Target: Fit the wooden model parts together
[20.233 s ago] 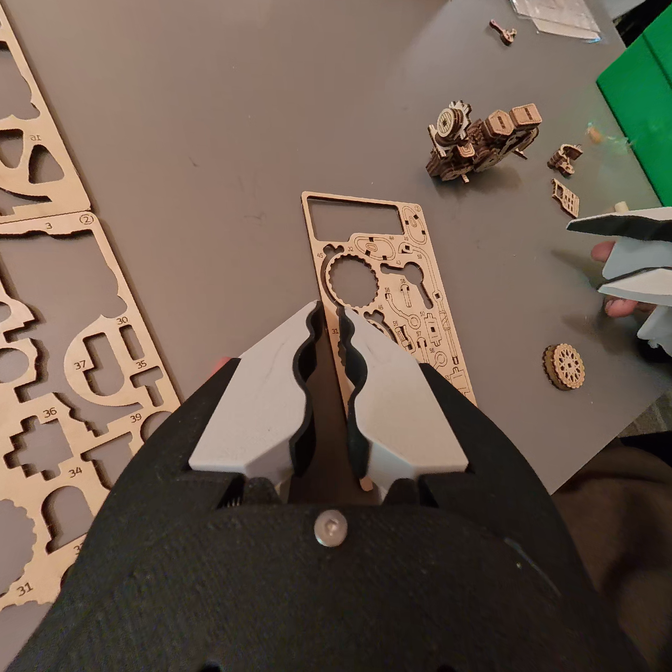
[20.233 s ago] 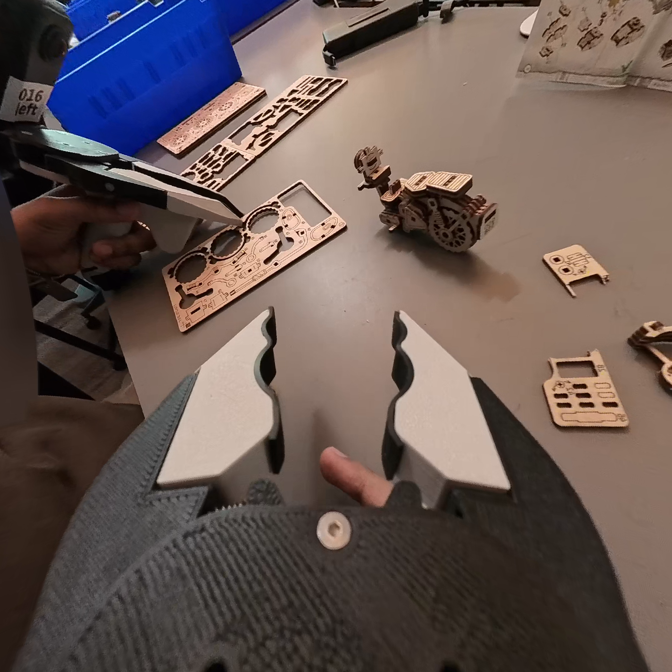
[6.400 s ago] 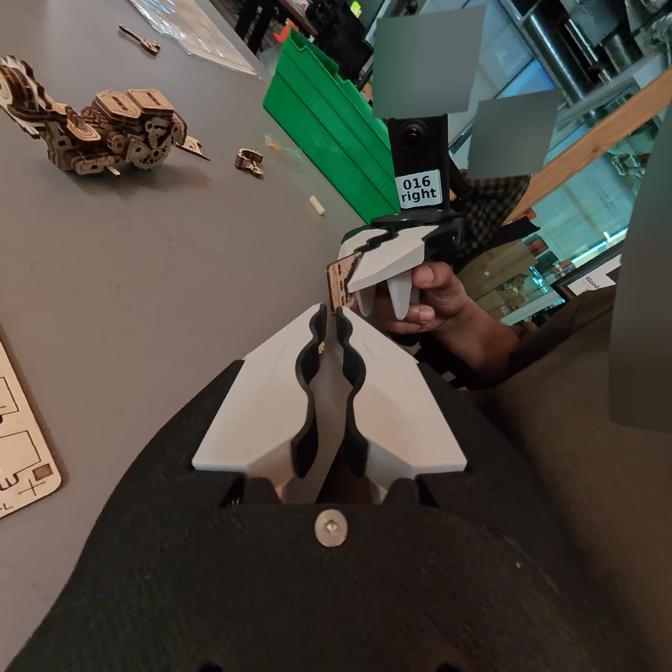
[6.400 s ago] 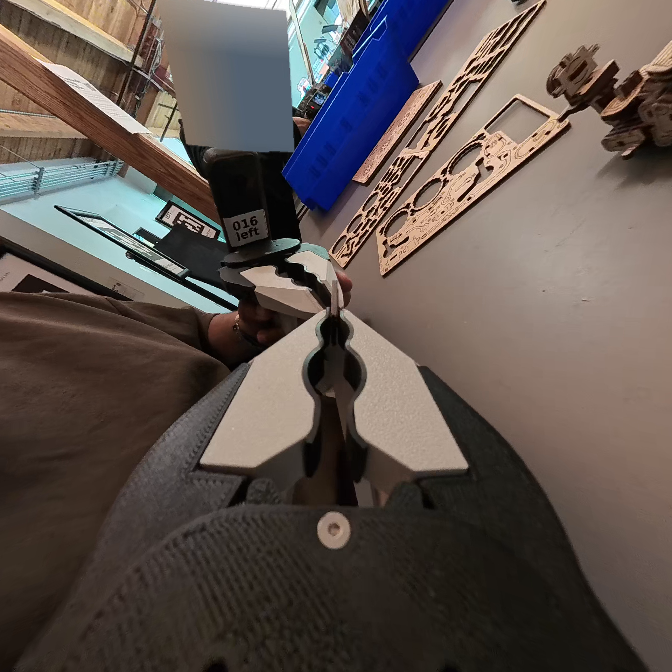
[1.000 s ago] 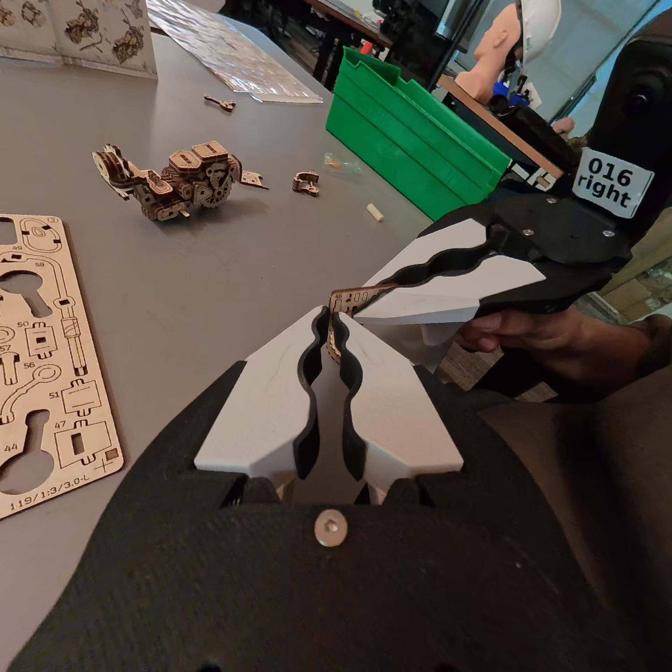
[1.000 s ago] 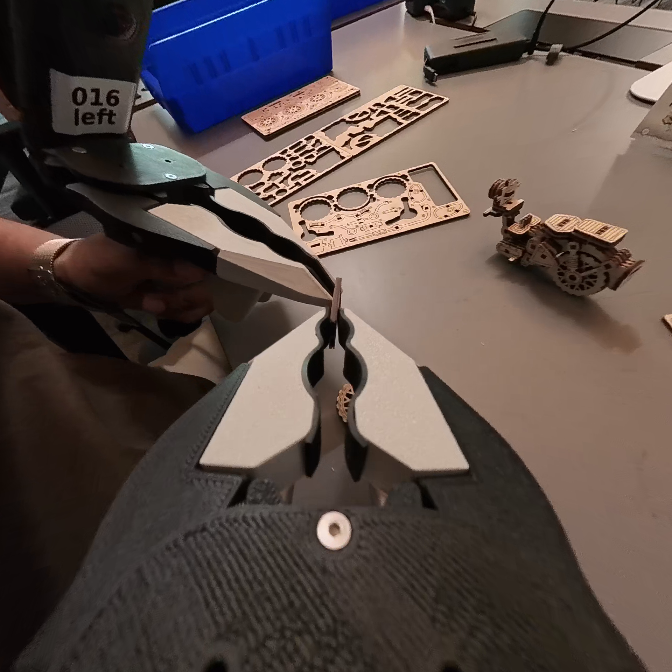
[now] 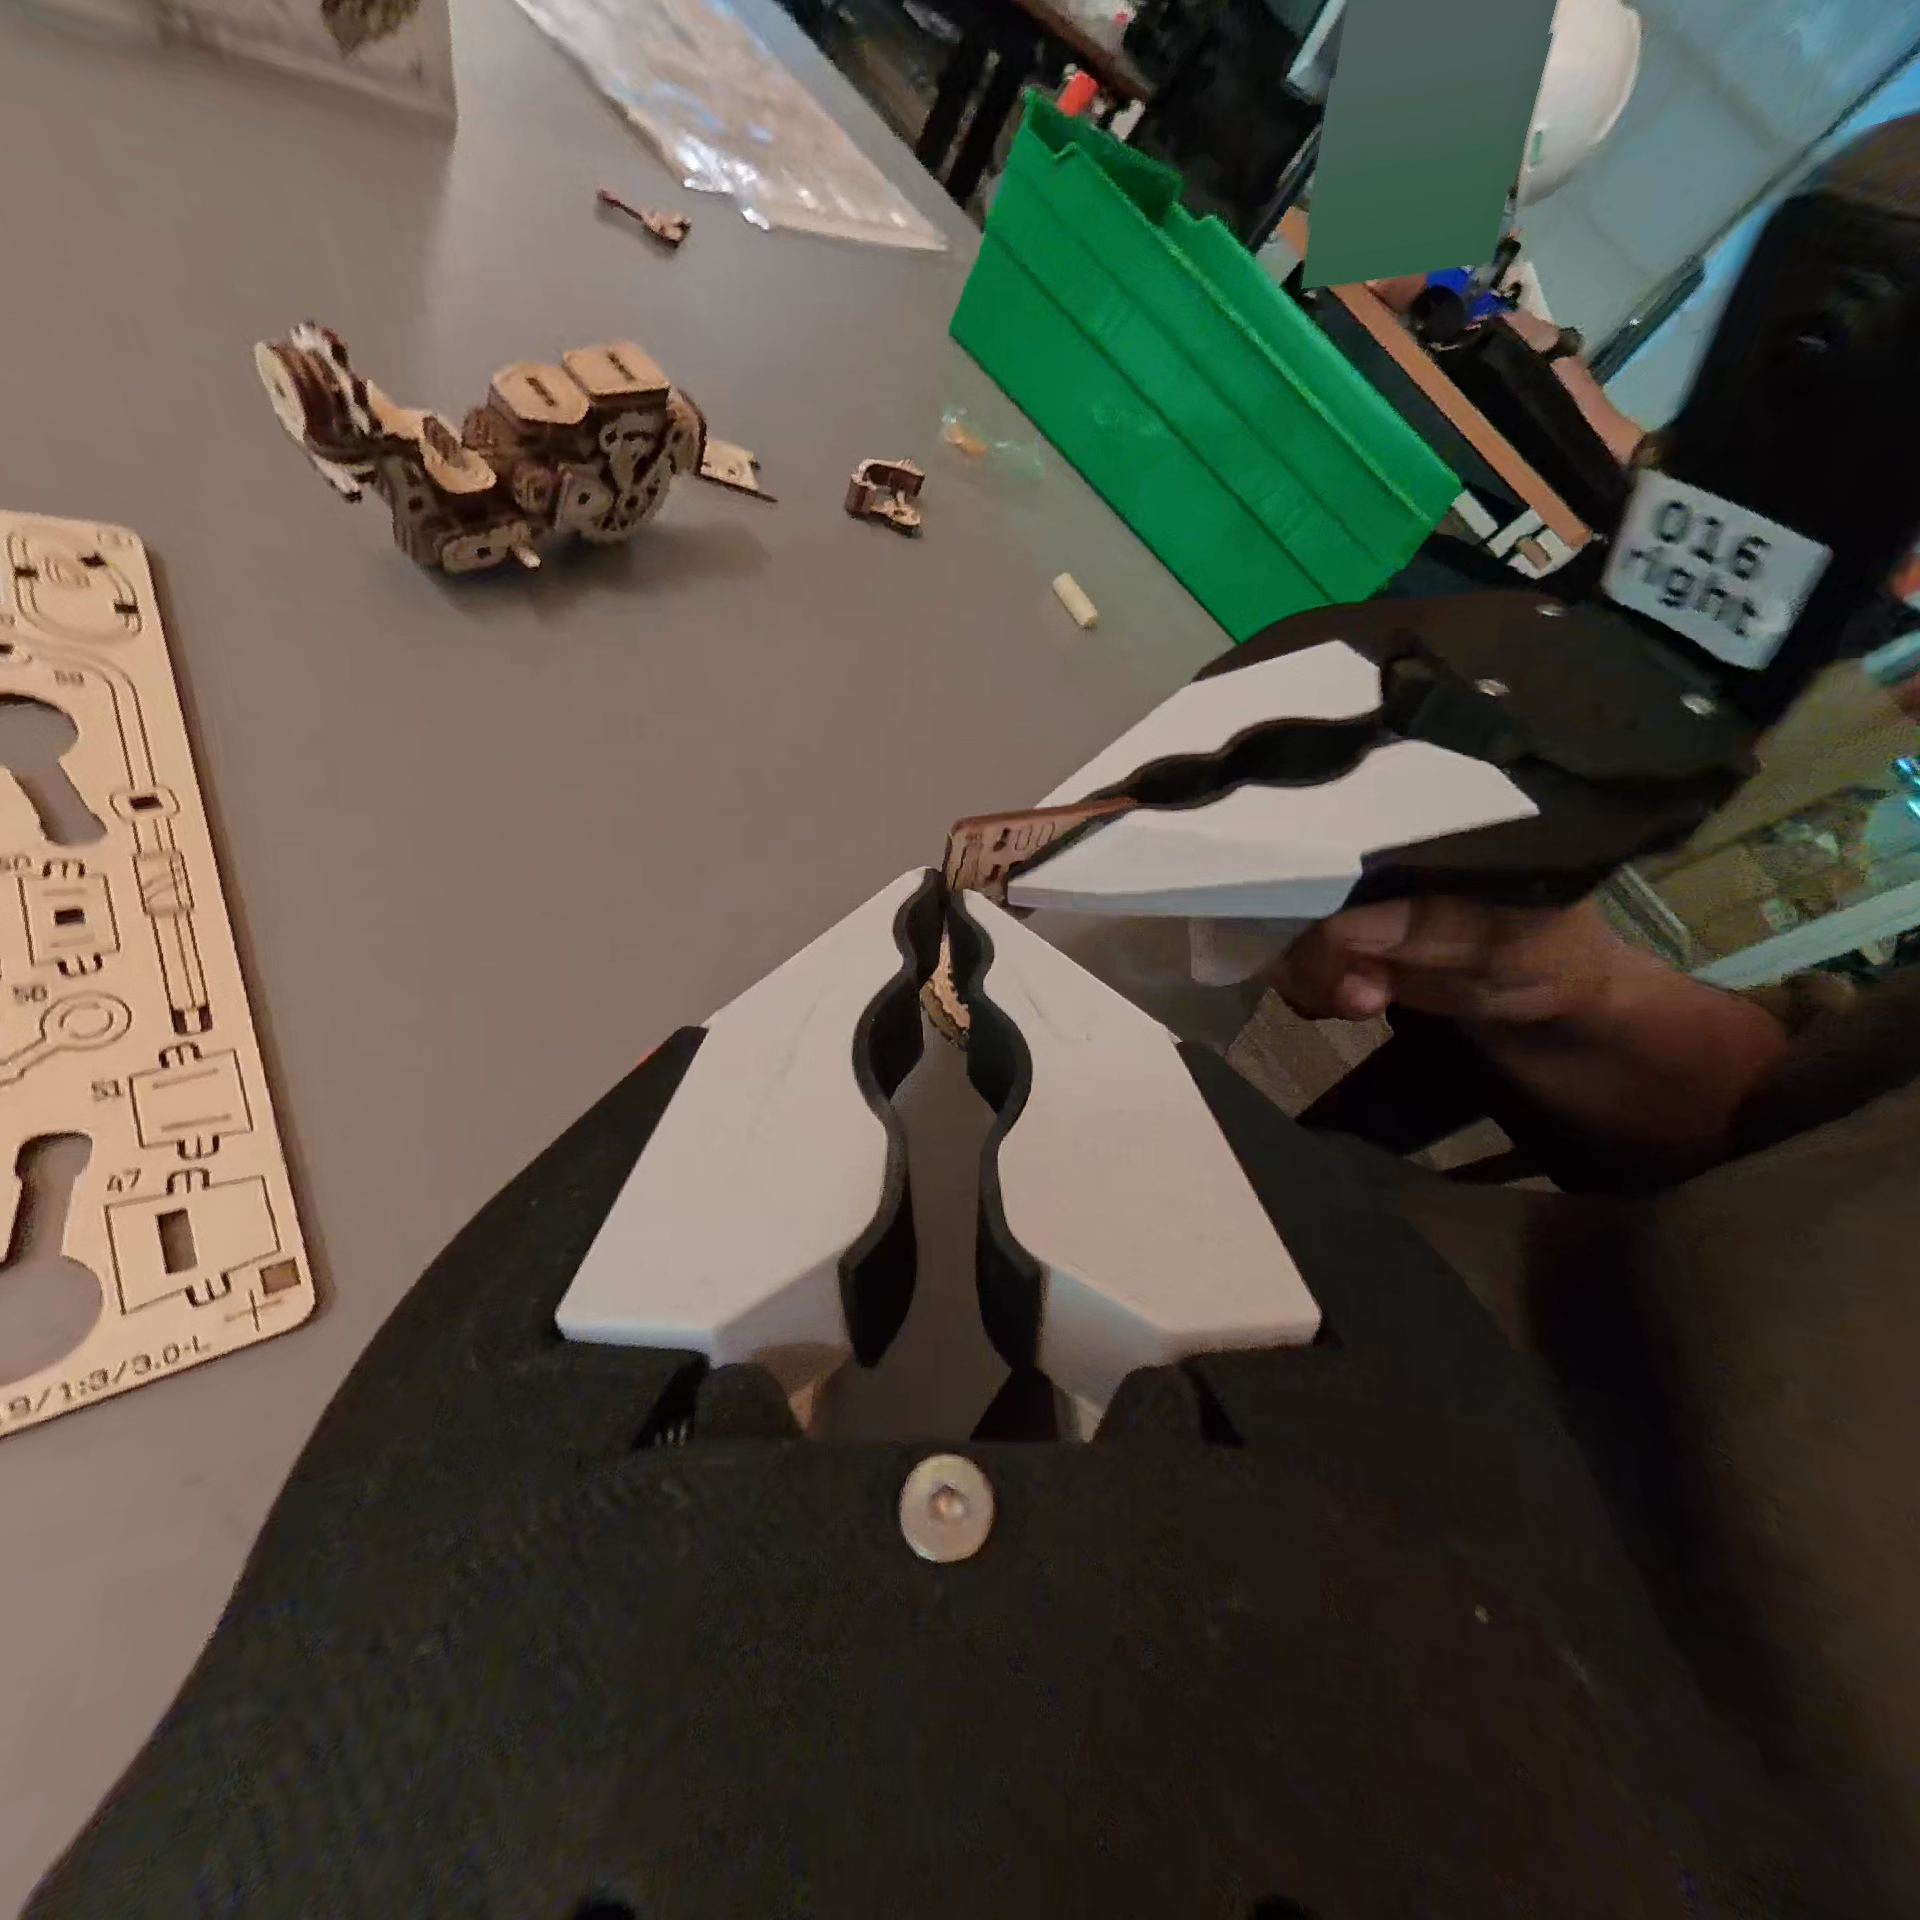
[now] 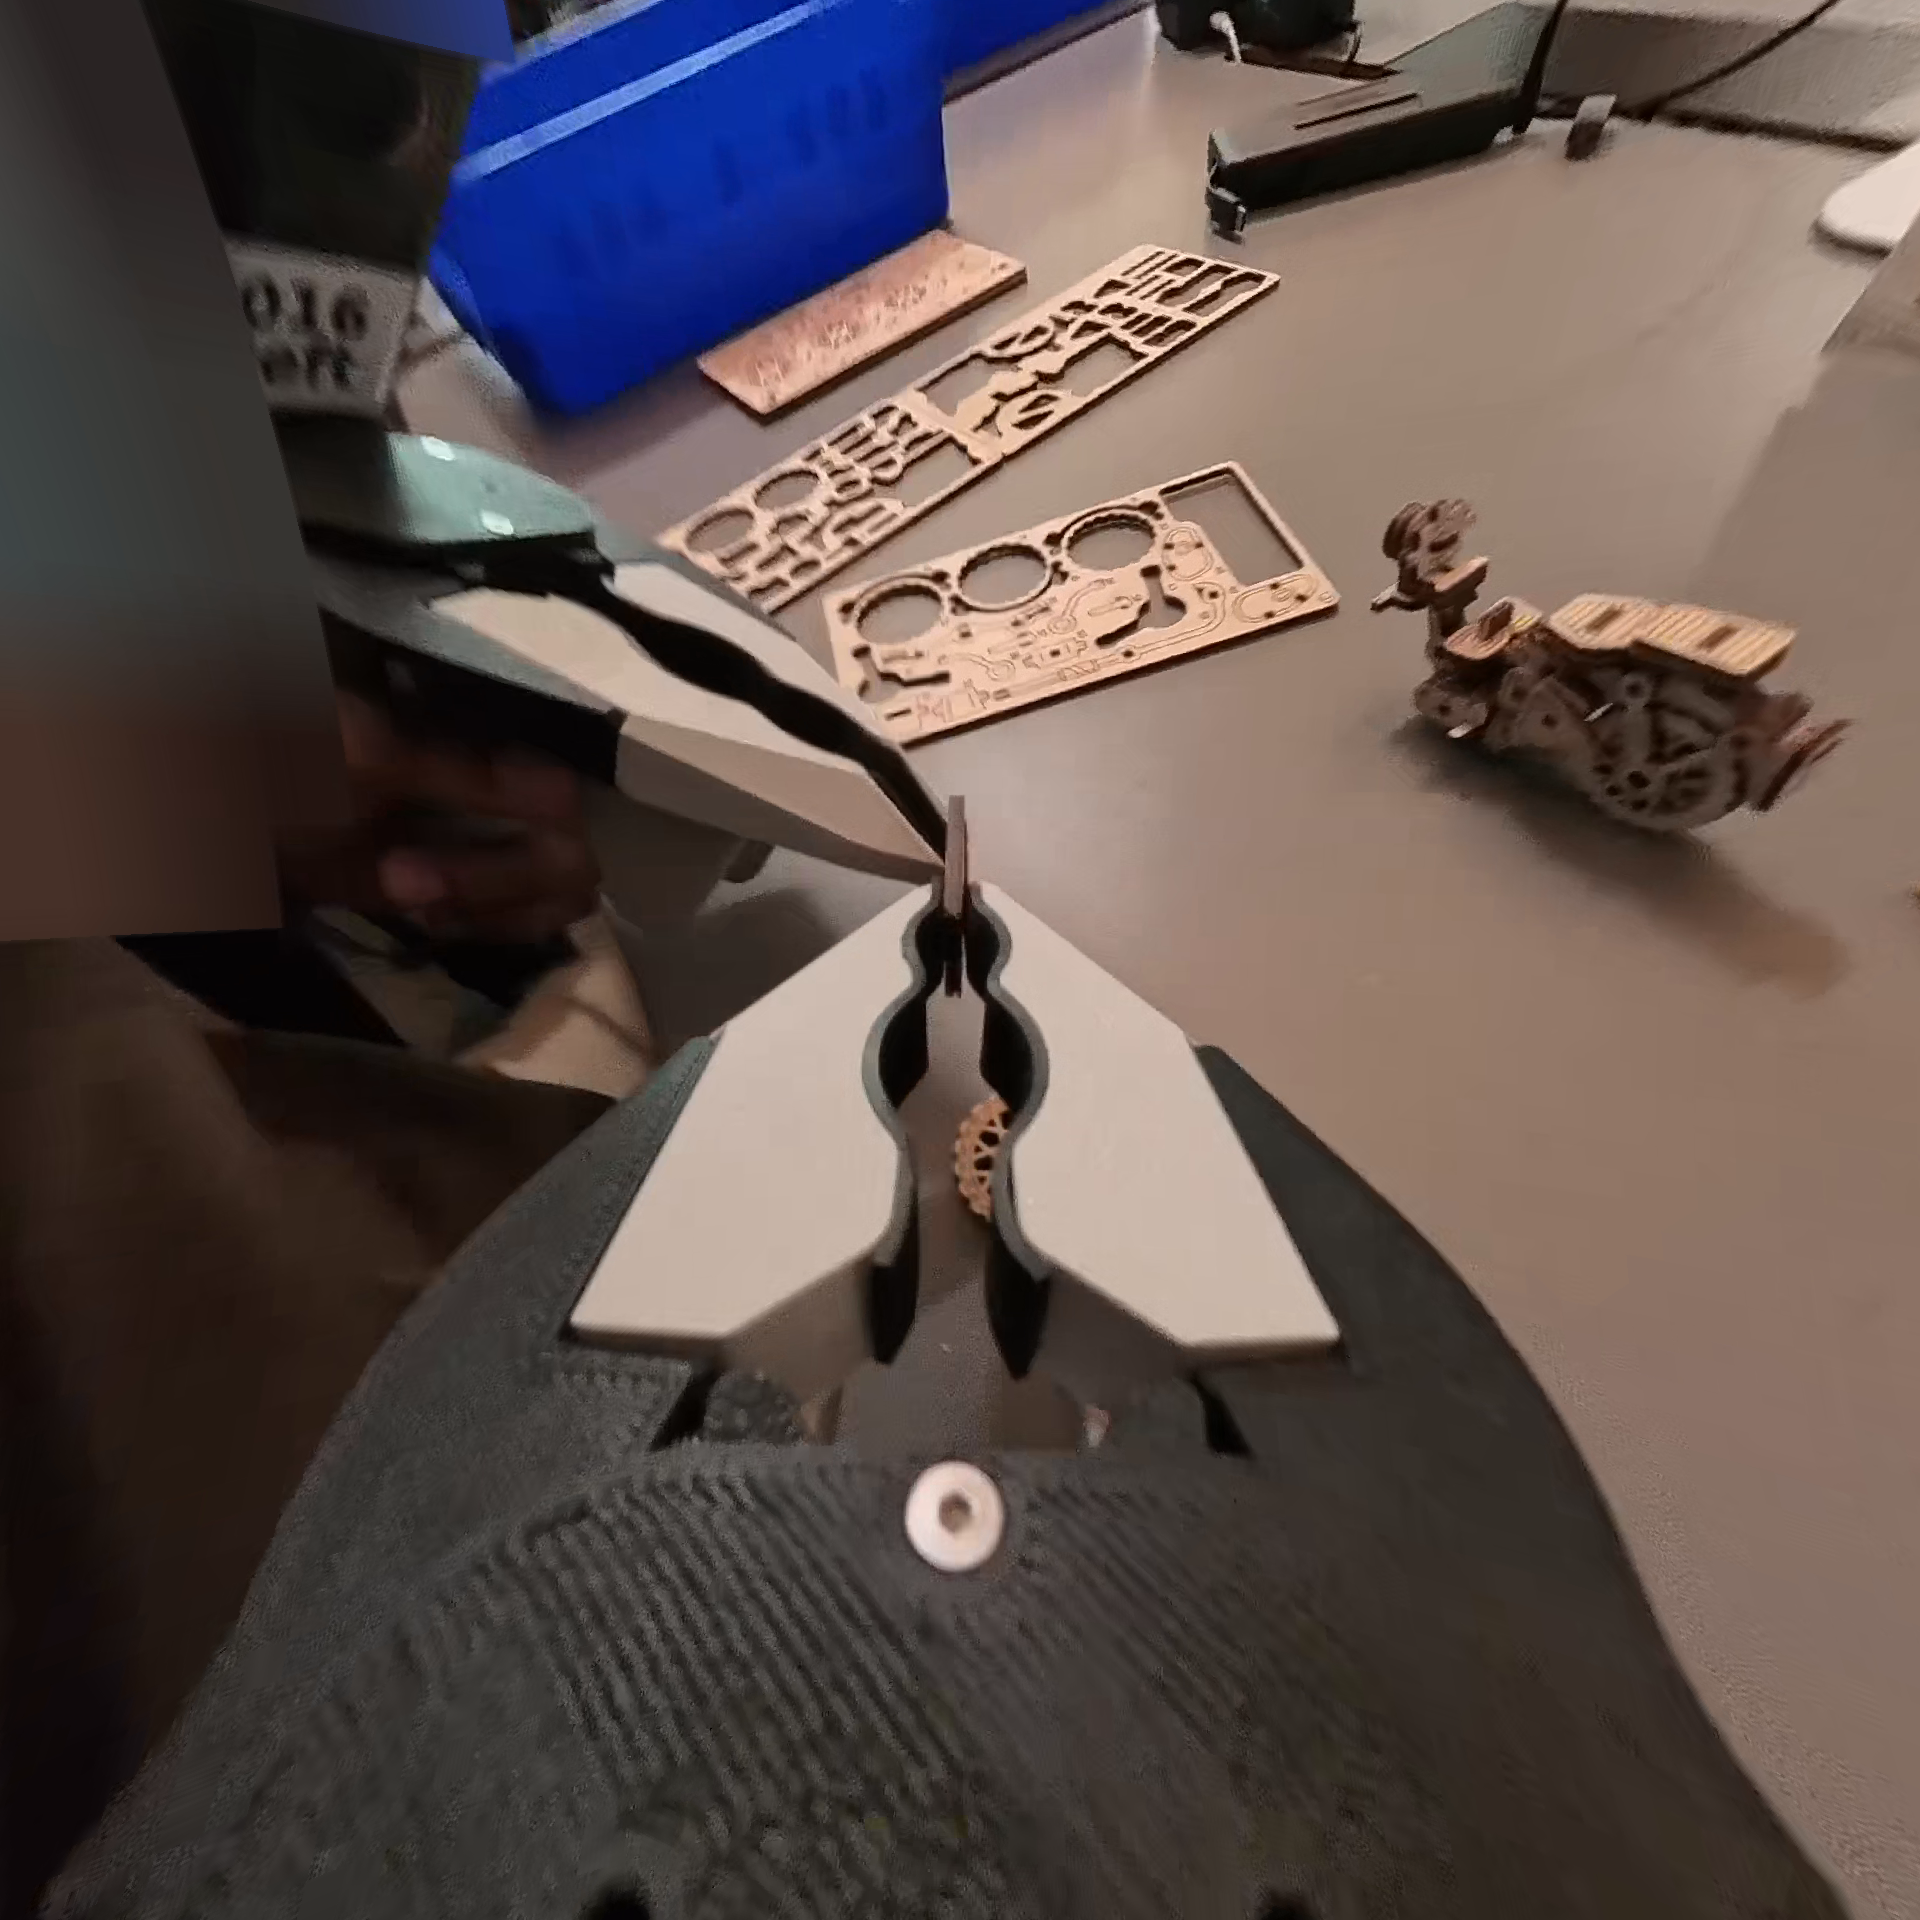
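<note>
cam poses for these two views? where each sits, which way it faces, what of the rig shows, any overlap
Left wrist view: sits behind the left claw, looks along it across the grey table toward the green bin; own fingers pinch a wooden part.
Right wrist view: sits behind the right claw, faces the blue bin and punched sheets; own fingers pinch a slotted plate.
Shared: each sees the other claw meeting it, plus the wooden motorcycle.

Grey table (image 7: pixel 540 748), model (image 7: pixel 488 457), perhaps motorcycle, sheets (image 8: pixel 1070 613)
</note>
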`<move>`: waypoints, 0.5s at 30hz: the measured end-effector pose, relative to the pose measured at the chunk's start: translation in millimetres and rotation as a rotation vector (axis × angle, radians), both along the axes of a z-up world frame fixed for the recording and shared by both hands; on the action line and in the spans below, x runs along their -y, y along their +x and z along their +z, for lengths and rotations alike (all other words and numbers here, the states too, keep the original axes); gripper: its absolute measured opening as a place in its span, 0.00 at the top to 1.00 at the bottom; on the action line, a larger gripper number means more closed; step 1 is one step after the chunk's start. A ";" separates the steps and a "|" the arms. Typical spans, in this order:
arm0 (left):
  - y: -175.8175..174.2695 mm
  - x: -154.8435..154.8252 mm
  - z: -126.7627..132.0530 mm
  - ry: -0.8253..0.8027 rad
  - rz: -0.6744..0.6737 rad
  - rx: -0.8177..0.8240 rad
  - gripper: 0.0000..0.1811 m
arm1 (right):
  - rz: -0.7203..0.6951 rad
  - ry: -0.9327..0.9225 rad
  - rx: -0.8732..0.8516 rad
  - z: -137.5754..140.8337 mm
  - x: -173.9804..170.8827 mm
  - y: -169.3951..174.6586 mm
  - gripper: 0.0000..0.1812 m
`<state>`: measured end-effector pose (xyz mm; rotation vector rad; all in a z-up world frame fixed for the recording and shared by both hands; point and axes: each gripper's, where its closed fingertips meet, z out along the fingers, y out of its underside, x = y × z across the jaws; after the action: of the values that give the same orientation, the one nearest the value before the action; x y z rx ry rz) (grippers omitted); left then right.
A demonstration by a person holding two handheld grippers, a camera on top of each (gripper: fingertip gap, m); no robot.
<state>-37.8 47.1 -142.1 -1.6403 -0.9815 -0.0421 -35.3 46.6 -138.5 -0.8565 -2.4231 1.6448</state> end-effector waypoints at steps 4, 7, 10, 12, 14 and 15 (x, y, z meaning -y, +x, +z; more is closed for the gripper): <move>3.3 0.3 0.7 0.054 -0.043 -0.001 0.94 | 0.003 -0.105 0.137 1.7 -2.1 -1.4 1.00; 1.9 0.4 2.4 0.065 -0.038 -0.005 0.93 | 0.017 -0.120 0.173 0.3 -0.7 1.3 1.00; 1.4 0.0 3.1 0.047 -0.036 -0.032 0.94 | 0.024 -0.113 0.168 -0.2 2.0 4.0 1.00; 1.7 0.4 4.1 0.043 -0.039 -0.044 0.94 | 0.024 -0.107 0.158 0.2 2.3 4.0 1.00; 1.9 1.0 5.8 0.047 -0.044 -0.051 0.96 | 0.025 -0.114 0.162 1.1 2.4 4.1 1.00; 1.7 1.5 6.5 0.050 -0.045 -0.054 0.98 | 0.027 -0.117 0.167 1.2 2.4 4.2 1.00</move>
<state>-36.1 45.5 -135.6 -1.6099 -0.8961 -0.0524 -31.1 44.2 -137.3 -1.0218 -2.4748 1.8085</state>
